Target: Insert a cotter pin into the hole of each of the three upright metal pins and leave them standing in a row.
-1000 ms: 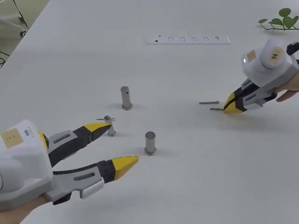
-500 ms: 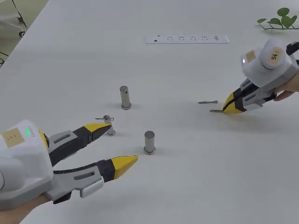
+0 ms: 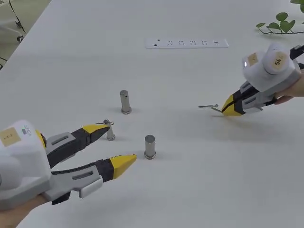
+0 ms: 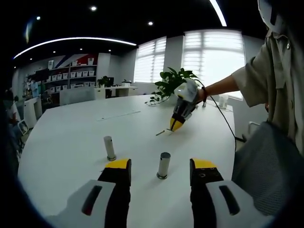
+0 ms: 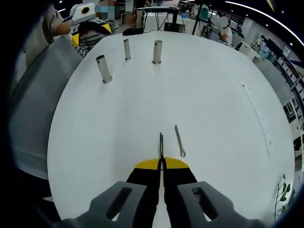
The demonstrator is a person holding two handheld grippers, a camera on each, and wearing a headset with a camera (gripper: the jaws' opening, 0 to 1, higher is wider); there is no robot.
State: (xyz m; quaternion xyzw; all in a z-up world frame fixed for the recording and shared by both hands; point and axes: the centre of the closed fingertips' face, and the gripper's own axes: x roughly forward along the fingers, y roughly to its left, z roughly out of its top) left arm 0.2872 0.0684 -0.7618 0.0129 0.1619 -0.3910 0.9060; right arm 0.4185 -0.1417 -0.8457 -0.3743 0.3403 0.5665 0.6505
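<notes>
Three upright metal pins stand left of centre: a far pin (image 3: 125, 101), a near pin (image 3: 149, 146), and a thin pin (image 3: 109, 130) with a cotter pin (image 3: 104, 123) through its top. My left gripper (image 3: 114, 145) is open just in front of them, its far jaw beside the thin pin; two pins (image 4: 109, 147) (image 4: 164, 165) show ahead of its jaws. My right gripper (image 3: 227, 108) is shut on a cotter pin (image 5: 161, 142), low over the table on the right. A loose cotter pin (image 5: 179, 140) lies beside it (image 3: 206, 106).
A white power strip (image 3: 186, 43) lies at the back of the white table (image 3: 190, 180). A plant sprig (image 3: 278, 24) sits at the back right corner. A person's sleeve and an office chair (image 4: 270, 156) show to the right in the left gripper view.
The right gripper has shifted slightly up and left with its cotter pin, closer to the loose pin. The left gripper has barely moved; the head camera tilted a little.
</notes>
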